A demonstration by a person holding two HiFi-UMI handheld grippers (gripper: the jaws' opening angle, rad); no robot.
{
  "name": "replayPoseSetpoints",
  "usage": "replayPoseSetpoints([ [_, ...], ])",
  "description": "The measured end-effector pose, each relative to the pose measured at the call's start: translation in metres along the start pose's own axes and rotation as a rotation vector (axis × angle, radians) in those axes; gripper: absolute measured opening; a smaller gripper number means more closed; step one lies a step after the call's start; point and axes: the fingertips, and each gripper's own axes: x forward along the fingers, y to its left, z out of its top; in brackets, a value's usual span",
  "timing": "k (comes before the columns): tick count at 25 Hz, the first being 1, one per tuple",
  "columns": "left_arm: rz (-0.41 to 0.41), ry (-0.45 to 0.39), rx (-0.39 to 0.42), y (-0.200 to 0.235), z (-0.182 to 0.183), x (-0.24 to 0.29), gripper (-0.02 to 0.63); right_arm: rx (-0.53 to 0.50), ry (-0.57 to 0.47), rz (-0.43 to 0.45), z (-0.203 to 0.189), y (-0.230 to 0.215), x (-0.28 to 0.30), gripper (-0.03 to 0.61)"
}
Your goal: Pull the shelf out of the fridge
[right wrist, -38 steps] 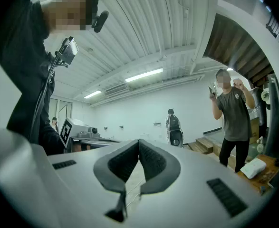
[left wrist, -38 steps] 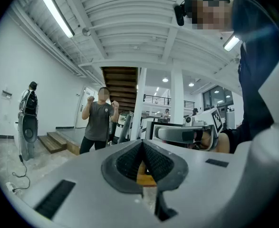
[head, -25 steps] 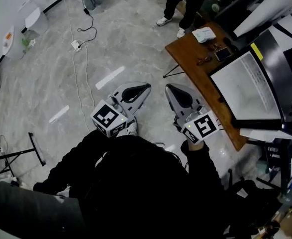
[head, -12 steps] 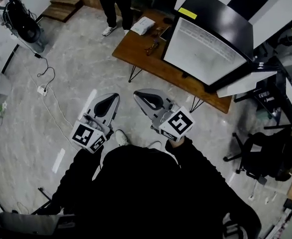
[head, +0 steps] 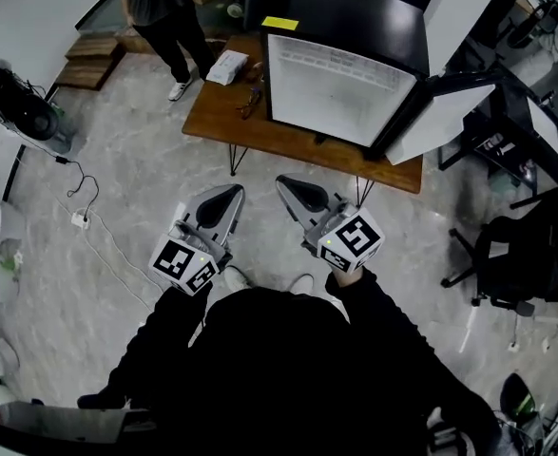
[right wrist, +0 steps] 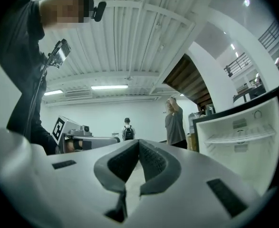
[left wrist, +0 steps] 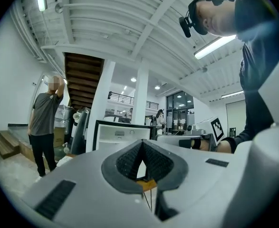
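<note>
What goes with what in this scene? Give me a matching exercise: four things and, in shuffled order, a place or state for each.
Things:
1. fridge
2. fridge door
3. left gripper
4. office chair

Places or states:
A. shut and empty
B. on the floor at the right of the head view
C. standing on the wooden table
D. swung open

Pairs: 1-C, 2-D, 3-A, 4-B
</note>
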Motion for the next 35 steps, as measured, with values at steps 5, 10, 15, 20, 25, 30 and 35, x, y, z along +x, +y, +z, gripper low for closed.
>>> replayPoseSetpoints([
  [5, -0.031, 0.025, 0.011, -0.038, -0.006, 0.04, 0.006, -0.022, -0.018, -0.071, 0.01, -0.027, -0.054, 0.006],
  [10, -0.068, 0.03, 0.025, -0.067, -0.008, 0.078, 0.006, -0.038, -0.03, -0.133, 0.016, -0.052, -0.091, 0.006],
  [15, -0.117, 0.041, 0.035, -0.079, -0.014, 0.112, 0.006, -0.035, -0.052, -0.226, 0.017, -0.082, -0.114, 0.006],
  [20, -0.154, 0.036, 0.025, -0.063, -0.022, 0.153, 0.006, -0.038, -0.065, -0.339, 0.017, -0.129, -0.116, 0.008],
  [25, -0.205, 0.035, 0.021, -0.03, -0.026, 0.201, 0.006, -0.045, -0.04, -0.424, 0.014, -0.175, -0.098, 0.008],
  [30, -0.258, 0.052, 0.032, 0.013, -0.039, 0.253, 0.006, -0.017, -0.011, -0.501, 0.006, -0.23, -0.068, 0.008],
  [35, -0.278, 0.057, -0.017, 0.058, -0.047, 0.297, 0.006, 0.047, -0.013, -0.553, -0.006, -0.28, -0.035, 0.008],
])
